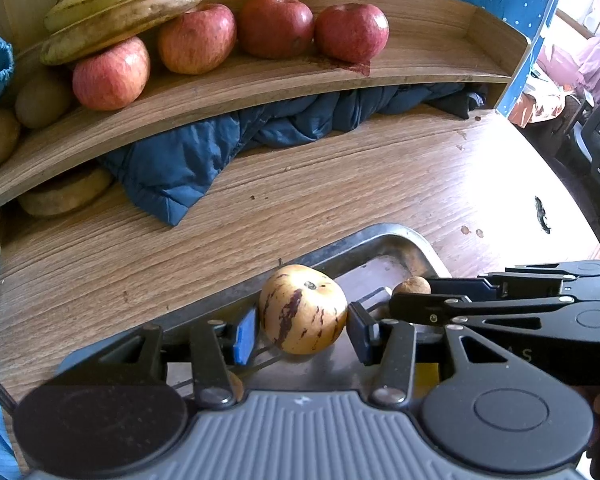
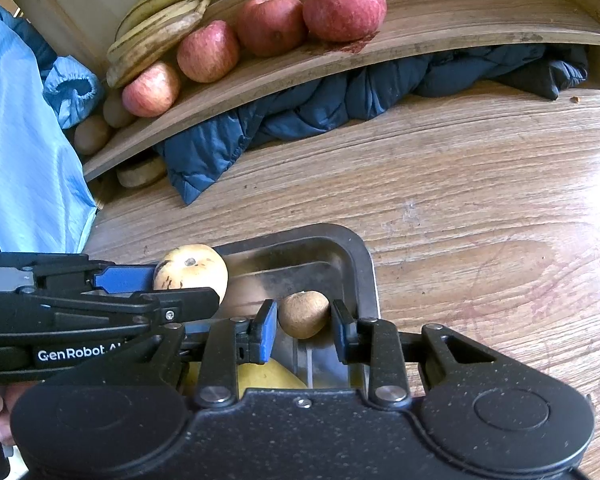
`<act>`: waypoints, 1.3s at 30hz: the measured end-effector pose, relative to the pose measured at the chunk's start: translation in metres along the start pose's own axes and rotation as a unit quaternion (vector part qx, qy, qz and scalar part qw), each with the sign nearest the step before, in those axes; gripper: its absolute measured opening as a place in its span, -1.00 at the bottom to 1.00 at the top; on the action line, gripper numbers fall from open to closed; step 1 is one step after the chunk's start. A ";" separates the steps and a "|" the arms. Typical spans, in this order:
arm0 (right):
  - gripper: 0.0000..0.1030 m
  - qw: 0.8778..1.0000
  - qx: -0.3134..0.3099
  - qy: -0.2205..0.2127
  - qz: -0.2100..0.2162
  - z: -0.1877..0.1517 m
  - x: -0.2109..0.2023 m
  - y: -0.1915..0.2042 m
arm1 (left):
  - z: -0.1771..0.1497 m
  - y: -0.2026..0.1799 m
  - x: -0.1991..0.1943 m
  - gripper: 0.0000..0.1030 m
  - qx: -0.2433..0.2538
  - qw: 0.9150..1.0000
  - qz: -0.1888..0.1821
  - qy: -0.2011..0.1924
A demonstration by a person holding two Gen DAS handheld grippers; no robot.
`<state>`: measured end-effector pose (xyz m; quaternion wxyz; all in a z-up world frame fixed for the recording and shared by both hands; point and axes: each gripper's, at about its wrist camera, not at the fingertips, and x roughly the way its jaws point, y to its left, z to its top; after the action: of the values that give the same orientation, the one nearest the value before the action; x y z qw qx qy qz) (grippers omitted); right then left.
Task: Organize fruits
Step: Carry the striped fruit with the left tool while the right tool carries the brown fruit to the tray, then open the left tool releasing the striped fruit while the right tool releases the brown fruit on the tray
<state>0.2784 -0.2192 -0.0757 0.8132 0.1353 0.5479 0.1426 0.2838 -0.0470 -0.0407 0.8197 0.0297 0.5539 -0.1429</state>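
Note:
My left gripper [image 1: 302, 330] is shut on a yellow fruit with purple streaks [image 1: 303, 309], held over the metal tray [image 1: 380, 236]. It also shows in the right wrist view [image 2: 192, 270]. My right gripper [image 2: 305, 326] is shut on a small brown round fruit [image 2: 303, 314], above the tray's far corner [image 2: 352, 252]; the brown fruit also shows in the left wrist view [image 1: 412, 285]. A yellow fruit [image 2: 272, 374] lies in the tray below. The wooden shelf [image 1: 260, 80] holds several red apples [image 1: 196, 38], bananas [image 1: 120, 8] and kiwis [image 1: 42, 98].
A dark blue padded jacket [image 1: 204, 148] is stuffed under the shelf and spills onto the wooden table [image 1: 380, 168]. A round flat thing [image 1: 66, 192] lies under the shelf at left. Light blue cloth [image 2: 24, 140] hangs at left. The shelf's right part [image 1: 440, 44] is bare.

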 end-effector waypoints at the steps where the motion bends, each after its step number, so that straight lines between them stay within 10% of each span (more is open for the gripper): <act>1: -0.41 1.000 0.000 0.000 -0.001 0.000 0.000 0.000 | 0.000 0.000 0.000 0.01 0.000 1.000 0.000 0.001; 39: -0.24 1.000 -0.004 -0.007 -0.019 -0.006 -0.005 0.007 | -0.005 0.008 -0.011 0.11 -0.012 1.000 -0.002 -0.007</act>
<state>0.2704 -0.2141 -0.0715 0.8202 0.1226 0.5438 0.1284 0.2778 -0.0362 -0.0336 0.8235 0.0175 0.5500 -0.1377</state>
